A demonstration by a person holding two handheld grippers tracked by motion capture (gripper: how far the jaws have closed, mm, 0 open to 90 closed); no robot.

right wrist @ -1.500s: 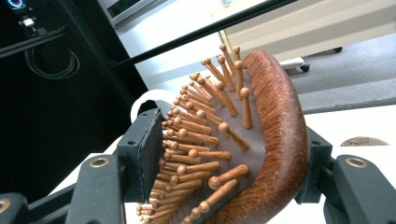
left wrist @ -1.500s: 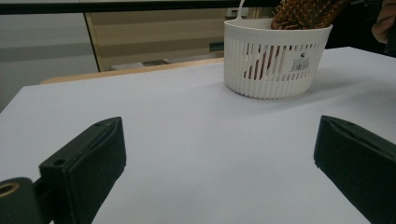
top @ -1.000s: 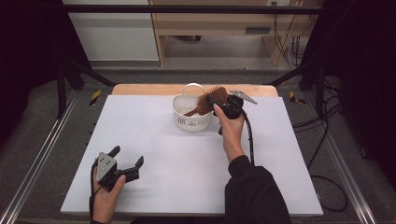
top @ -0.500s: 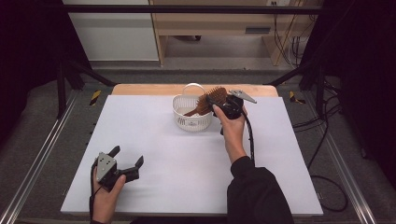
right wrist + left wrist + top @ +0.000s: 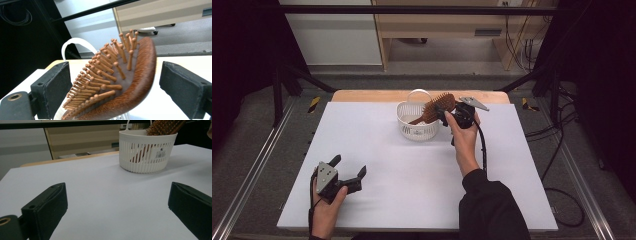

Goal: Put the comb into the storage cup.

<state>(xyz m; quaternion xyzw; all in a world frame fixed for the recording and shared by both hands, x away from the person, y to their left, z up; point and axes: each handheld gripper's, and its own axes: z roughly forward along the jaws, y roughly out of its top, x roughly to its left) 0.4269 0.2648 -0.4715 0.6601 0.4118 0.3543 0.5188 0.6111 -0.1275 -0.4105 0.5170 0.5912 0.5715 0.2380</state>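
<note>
A wooden hairbrush is standing tilted in a white slatted basket near the far edge of the white surface, its handle down inside and its bristled head sticking out over the rim toward the right gripper. The right gripper's jaws have just been opening and are standing wide on either side of the brush head, with a gap showing between each pad and the wood. The left gripper is resting near the front left corner of the surface, well apart from the basket, its jaws spread wide with nothing between them.
</note>
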